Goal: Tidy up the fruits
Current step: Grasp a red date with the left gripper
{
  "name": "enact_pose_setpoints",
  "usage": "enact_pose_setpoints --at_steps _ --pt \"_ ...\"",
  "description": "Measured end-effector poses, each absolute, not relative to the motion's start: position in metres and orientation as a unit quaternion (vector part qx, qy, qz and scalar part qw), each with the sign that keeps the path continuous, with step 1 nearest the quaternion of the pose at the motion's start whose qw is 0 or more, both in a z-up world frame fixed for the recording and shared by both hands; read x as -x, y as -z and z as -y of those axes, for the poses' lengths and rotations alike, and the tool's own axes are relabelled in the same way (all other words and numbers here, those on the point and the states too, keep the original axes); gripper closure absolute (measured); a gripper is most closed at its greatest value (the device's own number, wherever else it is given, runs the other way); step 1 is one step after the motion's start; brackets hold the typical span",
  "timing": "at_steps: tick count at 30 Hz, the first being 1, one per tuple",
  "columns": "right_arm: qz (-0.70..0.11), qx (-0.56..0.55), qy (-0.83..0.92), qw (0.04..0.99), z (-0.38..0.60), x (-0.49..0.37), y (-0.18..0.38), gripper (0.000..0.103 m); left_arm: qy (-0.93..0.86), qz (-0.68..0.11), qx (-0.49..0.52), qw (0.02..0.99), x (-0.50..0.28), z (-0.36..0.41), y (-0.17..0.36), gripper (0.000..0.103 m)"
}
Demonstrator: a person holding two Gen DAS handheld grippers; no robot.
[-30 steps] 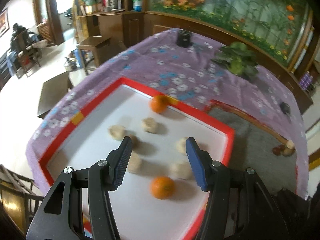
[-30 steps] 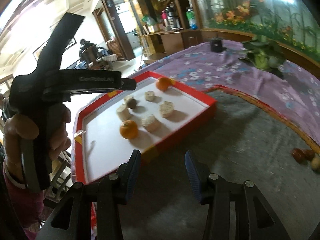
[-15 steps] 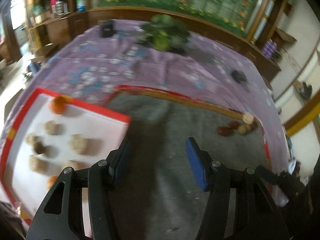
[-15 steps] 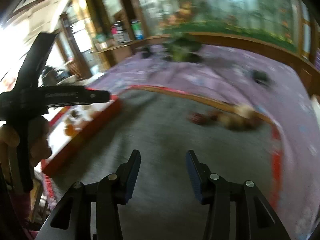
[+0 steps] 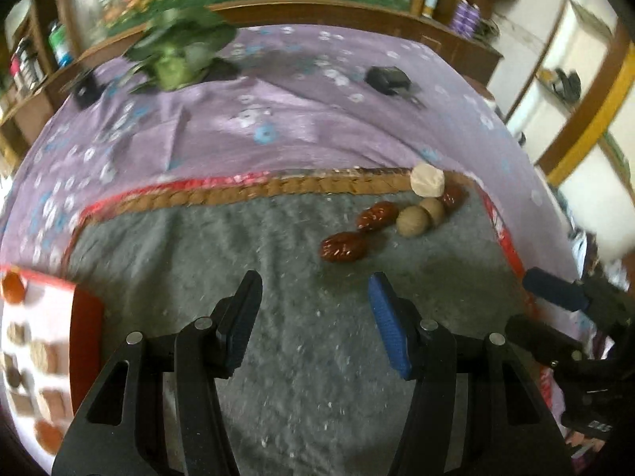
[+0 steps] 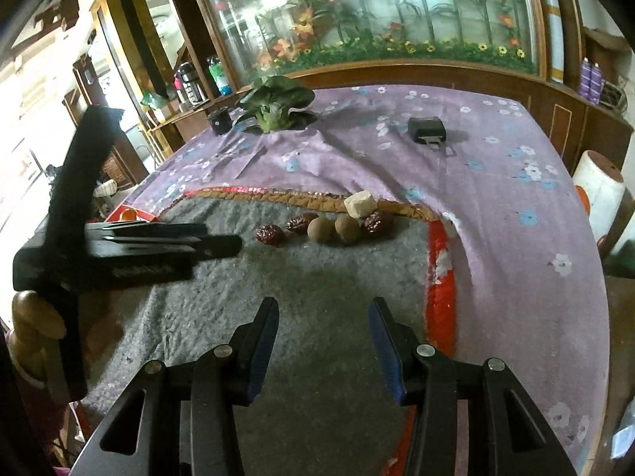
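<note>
A cluster of small fruits lies at the far right of the grey mat [image 5: 246, 261]: three dark red dates, the nearest date [image 5: 343, 246] [image 6: 270, 235] in front, two round brown longans [image 5: 413, 220] [image 6: 320, 229], and a pale cube-like piece [image 5: 427, 181] [image 6: 359, 203] at the mat's braided edge. My left gripper [image 5: 315, 319] is open and empty, just short of the nearest date. My right gripper [image 6: 323, 347] is open and empty, further back over the mat. The red-rimmed white tray [image 5: 85, 317] with oranges and pale pieces shows at the left edge.
A purple flowered cloth [image 6: 496, 182] covers the table. A leafy green plant [image 6: 278, 107], a black cup [image 6: 220, 121] and a black pouch [image 6: 426, 130] stand beyond the mat. The left gripper's body [image 6: 119, 254] fills the left of the right wrist view.
Both grippers have swung right, away from the tray, and now face the fruit cluster at the mat's far right. Both stay open.
</note>
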State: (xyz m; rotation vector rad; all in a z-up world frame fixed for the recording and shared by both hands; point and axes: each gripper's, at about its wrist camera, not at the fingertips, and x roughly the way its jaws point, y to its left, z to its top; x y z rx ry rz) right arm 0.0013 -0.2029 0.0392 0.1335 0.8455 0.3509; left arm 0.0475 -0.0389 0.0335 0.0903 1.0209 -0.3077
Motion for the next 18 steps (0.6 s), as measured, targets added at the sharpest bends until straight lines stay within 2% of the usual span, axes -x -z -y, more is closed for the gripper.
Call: enact_pose_setpoints --at_steps 9,10,11,18 --pt "-0.409 -0.067 -0.179 0.892 0.204 -0.008 -0.036 0.057 0.179 -0.476 -0.089 0.856 -0.065 0.061 -0.019 0.049" --pt "-0.41 -0.069 -0.18 0.892 0.205 -0.009 -0.036 0.057 0.18 -0.474 -0.097 0.857 -0.065 0.064 -0.017 0.065" --pt "-0.41 -0.071 -0.18 0.891 0.205 -0.009 -0.035 0.057 0.182 -0.478 -0.103 0.853 -0.066 0.067 -0.014 0.074" --pt "-0.417 -0.075 -0.188 0.886 0.202 -0.015 -0.032 0.057 0.18 -0.483 -0.066 0.855 -0.066 0.05 -0.018 0.074"
